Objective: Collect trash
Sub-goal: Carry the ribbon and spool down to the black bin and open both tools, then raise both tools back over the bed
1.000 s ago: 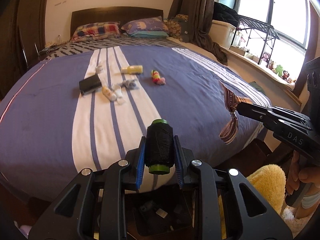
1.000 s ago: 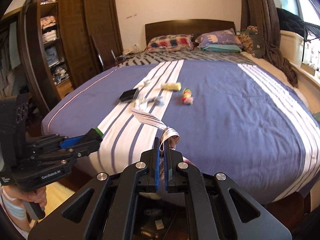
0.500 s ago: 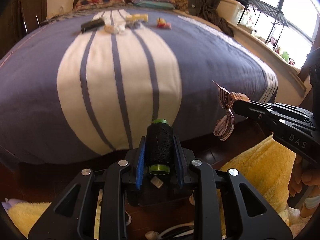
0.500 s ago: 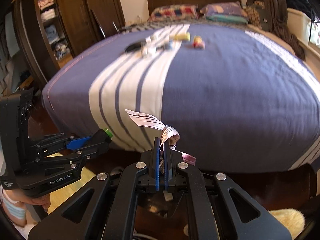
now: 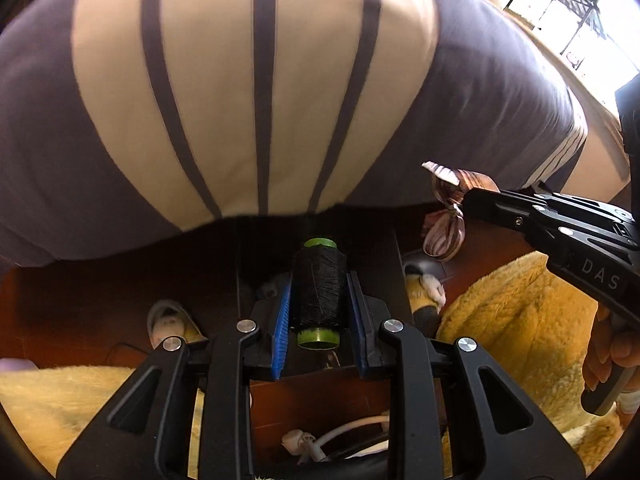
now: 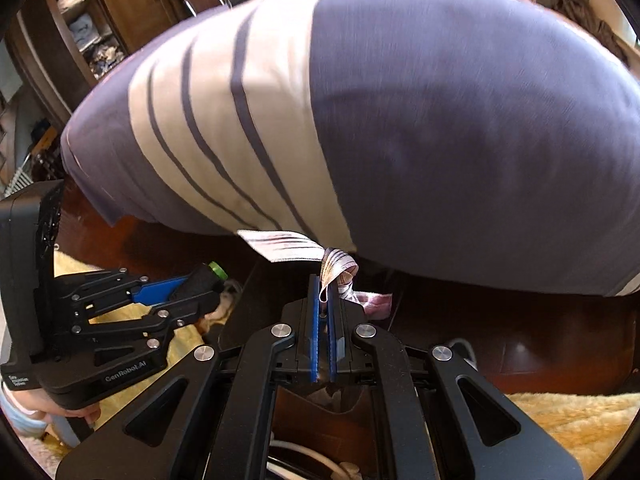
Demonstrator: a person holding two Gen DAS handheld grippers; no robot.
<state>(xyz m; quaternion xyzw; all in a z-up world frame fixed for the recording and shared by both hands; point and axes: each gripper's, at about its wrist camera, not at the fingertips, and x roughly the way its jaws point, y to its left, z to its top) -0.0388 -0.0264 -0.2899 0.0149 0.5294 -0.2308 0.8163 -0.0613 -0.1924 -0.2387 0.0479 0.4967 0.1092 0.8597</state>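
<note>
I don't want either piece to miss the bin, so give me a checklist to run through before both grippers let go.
1. Left gripper clamped on the black thread spool: ok, both blue pads press its sides.
2. Right gripper shut on the striped ribbon: ok, the loop is pinched.
3. Dark bin under the spool: ok, the spool hangs over its opening.
4. Bin under the ribbon: cannot tell, its rim is unclear in the right wrist view.
5. Ribbon tail clear of the bedspread: cannot tell.
6. White cable away from the drop: ok, it lies nearer the person.
</note>
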